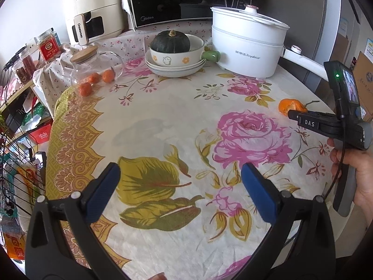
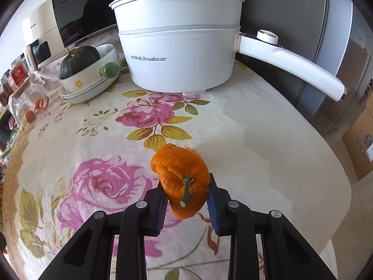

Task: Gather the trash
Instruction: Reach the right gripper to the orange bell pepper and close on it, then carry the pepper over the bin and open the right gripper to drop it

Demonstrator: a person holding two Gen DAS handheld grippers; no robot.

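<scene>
right hand-held gripper (image 2: 186, 200) (level) around orange peel (image 2: 180, 179)

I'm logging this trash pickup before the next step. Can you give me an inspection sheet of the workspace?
Surface: table under floral cloth.
Job's things: orange peel, pinched in the right gripper.
Clutter: white pot, squash in stacked bowls, glass jar with small oranges.
Grippers: left gripper open, empty; right shut on peel.
Cables: black cable along right handle.
Surroundings: microwave, air fryer, fridge, cluttered shelf.
</scene>
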